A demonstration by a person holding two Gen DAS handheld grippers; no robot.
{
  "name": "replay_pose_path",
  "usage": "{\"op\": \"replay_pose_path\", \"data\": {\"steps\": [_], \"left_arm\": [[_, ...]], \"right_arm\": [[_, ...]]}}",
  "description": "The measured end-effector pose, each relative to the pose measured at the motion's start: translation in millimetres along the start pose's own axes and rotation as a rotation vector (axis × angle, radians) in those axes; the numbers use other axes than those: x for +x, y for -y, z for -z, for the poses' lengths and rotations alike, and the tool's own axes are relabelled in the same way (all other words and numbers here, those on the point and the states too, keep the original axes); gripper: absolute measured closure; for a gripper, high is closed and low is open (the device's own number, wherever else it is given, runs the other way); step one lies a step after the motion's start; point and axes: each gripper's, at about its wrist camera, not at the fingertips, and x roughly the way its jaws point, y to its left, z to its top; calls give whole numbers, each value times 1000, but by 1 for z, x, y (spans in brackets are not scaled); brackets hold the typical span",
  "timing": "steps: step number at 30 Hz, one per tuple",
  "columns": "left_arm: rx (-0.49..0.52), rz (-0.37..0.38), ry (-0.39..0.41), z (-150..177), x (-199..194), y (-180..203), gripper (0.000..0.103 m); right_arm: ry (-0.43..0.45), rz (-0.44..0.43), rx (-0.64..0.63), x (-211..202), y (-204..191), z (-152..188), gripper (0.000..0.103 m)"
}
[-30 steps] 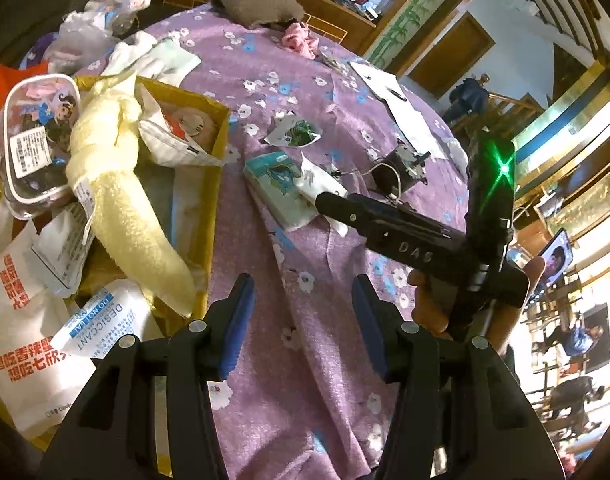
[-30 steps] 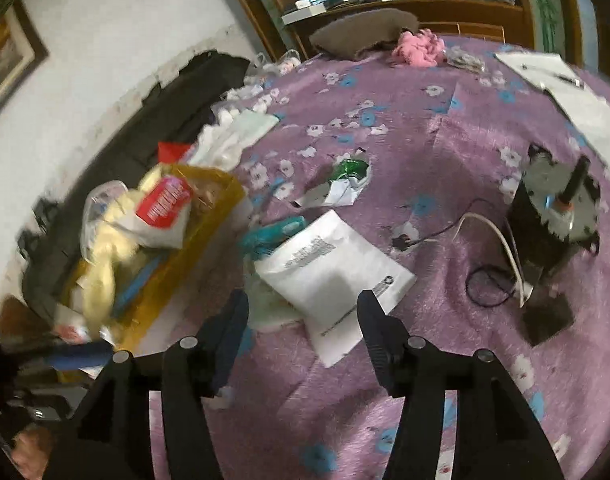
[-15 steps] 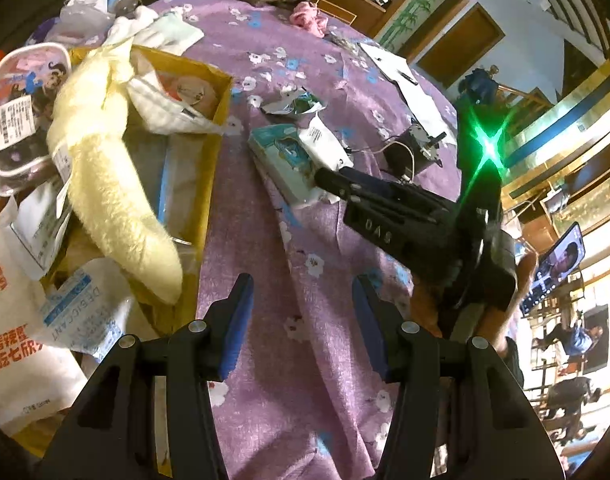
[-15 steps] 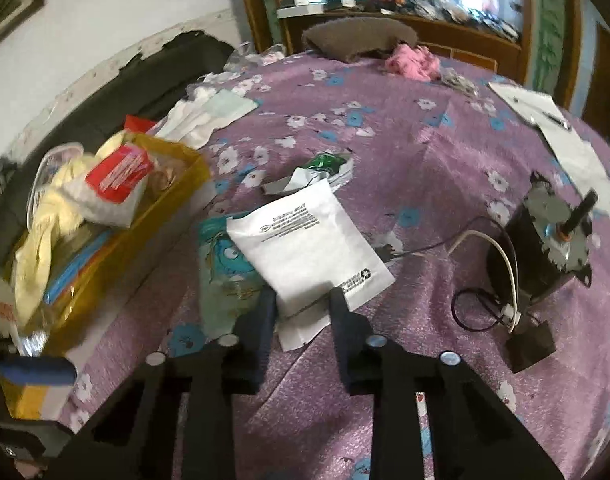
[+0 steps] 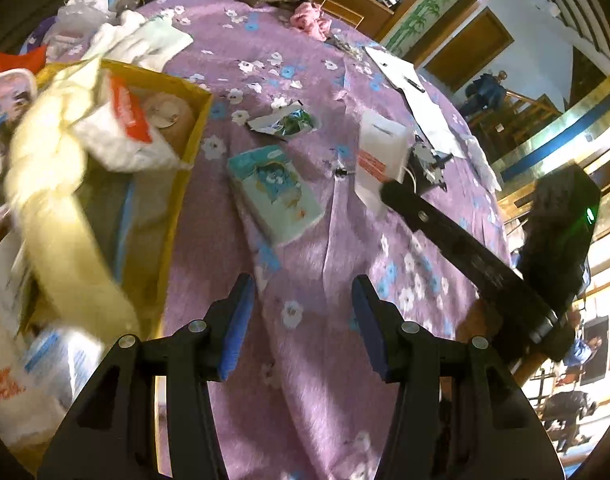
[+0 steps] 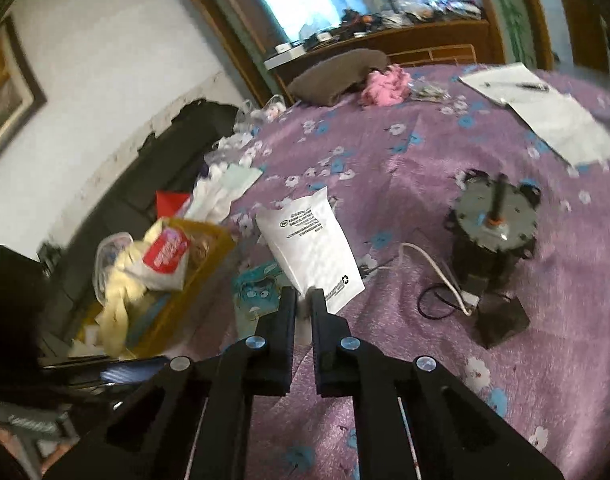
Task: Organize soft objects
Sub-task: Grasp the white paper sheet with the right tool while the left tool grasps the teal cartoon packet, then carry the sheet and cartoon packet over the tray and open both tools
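My right gripper (image 6: 303,294) is shut on the near edge of a white pouch (image 6: 311,252) and holds it lifted above the purple flowered cloth (image 6: 405,168). In the left wrist view the same pouch (image 5: 379,156) hangs from the right gripper's black fingers (image 5: 425,216). My left gripper (image 5: 303,320) is open and empty over the cloth. A teal tissue pack (image 5: 275,192) lies on the cloth; part of it shows under the pouch in the right wrist view (image 6: 255,292). A yellow box (image 5: 185,148) at left holds a yellow plush (image 5: 57,208) and packets.
A small motor with a white cable (image 6: 493,232) stands right of the pouch. A torn green wrapper (image 5: 287,124), white papers with a pen (image 6: 545,108), pink fabric (image 6: 385,84) and a brown cushion (image 6: 337,76) lie farther back. Snack bags (image 5: 9,380) sit near left.
My right gripper closed on the white pouch and lifted it off the teal pack, which now lies uncovered. The left gripper stayed open and shifted slightly.
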Motion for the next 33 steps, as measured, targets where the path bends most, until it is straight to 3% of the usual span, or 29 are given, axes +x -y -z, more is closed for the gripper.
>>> {"op": "replay_pose_path", "data": {"steps": [2, 5, 9, 14, 18, 20, 22, 24, 26, 30, 33], "left_arm": [[-4, -12, 16, -11, 4, 4, 52], [24, -129, 3, -29, 25, 11, 48], [-29, -155, -22, -53, 49, 3, 48], [-17, -257, -11, -73, 70, 6, 47], [49, -386, -69, -73, 92, 21, 38], [88, -418, -72, -70, 100, 29, 27], [147, -464, -48, -66, 108, 36, 24], [164, -459, -24, -61, 108, 36, 27], [161, -444, -1, -53, 102, 36, 44], [201, -387, 4, -37, 85, 40, 58], [208, -300, 56, -26, 59, 44, 58]], "right_arm": [[15, 2, 33, -4, 5, -1, 98], [28, -3, 85, -8, 13, -2, 98], [28, 18, 119, -10, 21, -3, 98], [20, 30, 127, -10, 23, -1, 98], [7, 39, 128, -8, 23, 0, 98], [-3, 42, 130, -6, 23, 1, 98], [-6, 40, 130, -5, 23, 1, 98], [0, 42, 129, -7, 23, 2, 98], [3, 37, 132, -7, 24, 3, 98], [13, 32, 120, -8, 21, 4, 98], [34, 8, 96, -10, 16, 3, 98]]}}
